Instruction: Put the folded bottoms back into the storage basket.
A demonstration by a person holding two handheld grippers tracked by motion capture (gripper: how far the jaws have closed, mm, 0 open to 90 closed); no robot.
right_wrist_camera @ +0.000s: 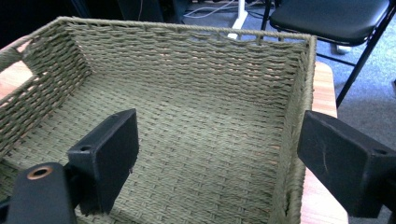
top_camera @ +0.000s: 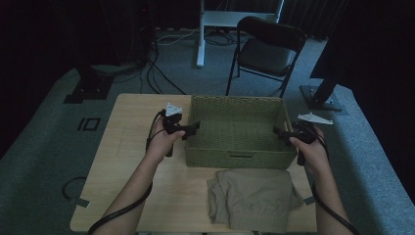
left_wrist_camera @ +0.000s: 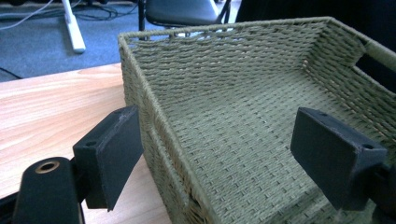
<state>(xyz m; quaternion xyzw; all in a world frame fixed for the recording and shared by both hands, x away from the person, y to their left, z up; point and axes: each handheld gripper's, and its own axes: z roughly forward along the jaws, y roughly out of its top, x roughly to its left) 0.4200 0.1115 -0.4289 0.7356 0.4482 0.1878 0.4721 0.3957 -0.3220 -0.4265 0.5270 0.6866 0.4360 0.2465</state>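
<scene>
A: We have one container here, a green woven basket (top_camera: 238, 128), on the wooden surface (top_camera: 128, 142), toward its far half. Rectangular, low walls, a cut-out handle slot in the near wall and one in each short end wall.

B: Contents?

A: We see bare weave across the whole floor from both gripper views. Light wood shows through gaps in the far wall's weave.

B: And the cloth?

A: A folded tan cloth (top_camera: 253, 197) lies outside the basket, on the surface just in front of the near wall, right of centre. Its far edge sits close to the basket; we cannot tell whether it touches.

B: Left tongs (top_camera: 192, 129)?

A: Spread. They sit at the basket's left end wall. In the left gripper view (left_wrist_camera: 217, 163) one jaw stands outside the wall over the wood, the other inside over the basket floor, so the rim runs between them. Neither pad presses on the weave; there is clear space on both sides.

B: Right tongs (top_camera: 280, 133)?

A: Also spread, at the right end wall. The right gripper view (right_wrist_camera: 217, 161) shows the same straddle: one jaw inside, one outside over the surface edge, wall between, pads apart from it.

B: So the basket is held by nothing?

A: Correct. It rests flat on the surface, both tongs wide around its ends. Beyond the surface, a black folding chair (top_camera: 268, 51) stands on grey carpet.
</scene>
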